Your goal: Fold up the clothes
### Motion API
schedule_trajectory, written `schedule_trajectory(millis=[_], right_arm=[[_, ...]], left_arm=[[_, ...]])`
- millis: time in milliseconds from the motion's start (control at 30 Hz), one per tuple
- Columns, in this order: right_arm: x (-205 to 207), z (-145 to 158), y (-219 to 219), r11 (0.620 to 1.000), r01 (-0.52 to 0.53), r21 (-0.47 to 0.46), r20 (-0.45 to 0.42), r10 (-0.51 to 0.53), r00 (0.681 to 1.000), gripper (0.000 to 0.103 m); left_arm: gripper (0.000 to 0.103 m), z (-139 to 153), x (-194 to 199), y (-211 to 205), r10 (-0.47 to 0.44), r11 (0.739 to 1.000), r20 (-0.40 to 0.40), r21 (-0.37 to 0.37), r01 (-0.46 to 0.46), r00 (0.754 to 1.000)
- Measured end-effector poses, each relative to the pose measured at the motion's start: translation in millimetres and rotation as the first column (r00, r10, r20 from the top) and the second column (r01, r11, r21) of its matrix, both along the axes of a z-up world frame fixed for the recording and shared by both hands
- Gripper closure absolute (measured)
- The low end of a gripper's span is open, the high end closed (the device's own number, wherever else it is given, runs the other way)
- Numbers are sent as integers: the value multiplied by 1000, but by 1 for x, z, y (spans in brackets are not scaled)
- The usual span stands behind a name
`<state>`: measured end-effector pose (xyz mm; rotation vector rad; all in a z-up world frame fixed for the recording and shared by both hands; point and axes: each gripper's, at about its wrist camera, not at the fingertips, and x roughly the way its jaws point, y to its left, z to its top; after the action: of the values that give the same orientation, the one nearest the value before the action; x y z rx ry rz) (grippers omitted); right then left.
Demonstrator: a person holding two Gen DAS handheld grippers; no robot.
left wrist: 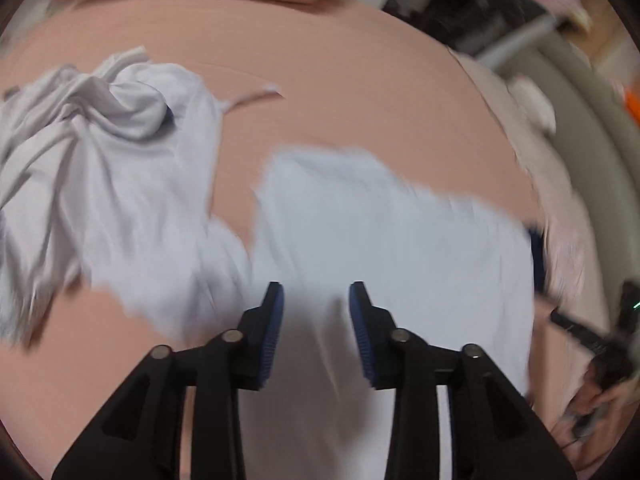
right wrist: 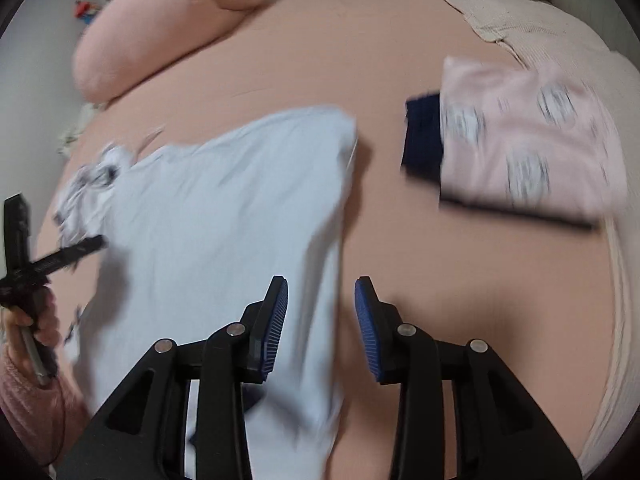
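Left gripper (left wrist: 316, 292): jaws parted to a middling gap, nothing between the blue ribbed pads, hovering above the pale garment (left wrist: 392, 240). Right gripper (right wrist: 321, 288): likewise half open and empty, poised over that garment's right edge, where cloth gives way to bare bed sheet (right wrist: 460, 280).

Step in hand, by the look of it: a fold just laid and let go, the white piece lying flat and roughly rectangular at 12 o'clock of the left gripper and from 9 to 11 o'clock of the right. Next move likely calls for a fresh pinch on an edge or corner for another fold, or a shift to the stack; thin cloth, so a low, close grip needed to catch only the wanted layers.

Materials: soft, limp white jersey, faintly bluish, creased. At 10 o'clock in the left view, a crumpled white heap (left wrist: 80, 152), twisted and unfolded. At 1 o'clock in the right view, a folded pink patterned garment (right wrist: 528, 140) atop a dark navy one (right wrist: 422, 140), neat and squared. Smooth salmon sheet; plump pink pillow (right wrist: 160, 40) at 11 o'clock.
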<state>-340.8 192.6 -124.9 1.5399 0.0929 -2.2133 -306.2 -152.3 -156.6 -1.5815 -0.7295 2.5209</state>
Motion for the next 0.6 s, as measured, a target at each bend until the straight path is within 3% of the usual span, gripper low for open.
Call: schedule_trajectory(millis=[33, 100, 167, 267, 300, 333, 367, 400, 433, 500, 600], right_arm=[[-17, -3, -7, 1000, 8, 29, 2, -8, 1000, 67], [-50, -15, -15, 999, 43, 11, 62, -44, 997, 67], [-75, -28, -20, 996, 84, -10, 127, -82, 988, 67], [-95, -45, -35, 995, 94, 12, 161, -95, 982, 67], [-101, -49, -41, 996, 93, 16, 158, -94, 983, 67], [-106, -54, -47, 996, 92, 20, 156, -94, 983, 67], [-108, -56, -53, 997, 78, 1, 151, -77, 986, 69], [-109, -56, -58, 998, 62, -22, 145, -58, 988, 76], [-111, -57, -64, 998, 46, -44, 138, -39, 990, 96], [-106, -49, -68, 991, 21, -130, 150, -1, 989, 96], [-75, -17, -70, 984, -78, -163, 51, 87, 995, 96]], left_arm=[[62, -3, -11, -12, 26, 999, 4, 45, -26, 1000], [45, -13, -34, -31, 61, 989, 27, 133, -64, 998], [42, -31, -56, -39, 50, 974, 85, 218, -67, 995], [42, -51, -80, -40, 61, 971, 137, 222, -90, 989], [47, -48, -85, -35, 49, 977, 117, 202, -72, 992], [59, -44, -89, -28, 24, 984, 99, 175, -41, 995], [96, -40, -94, -20, -2, 989, 83, 147, -10, 997], [96, -35, -95, -14, -25, 991, 65, 132, 16, 998], [96, -29, -92, -8, -45, 991, 45, 128, 39, 998], [96, -13, -80, 3, -90, 990, -6, 111, 90, 996], [96, 26, -31, 16, -175, 983, -106, 41, 180, 979]])
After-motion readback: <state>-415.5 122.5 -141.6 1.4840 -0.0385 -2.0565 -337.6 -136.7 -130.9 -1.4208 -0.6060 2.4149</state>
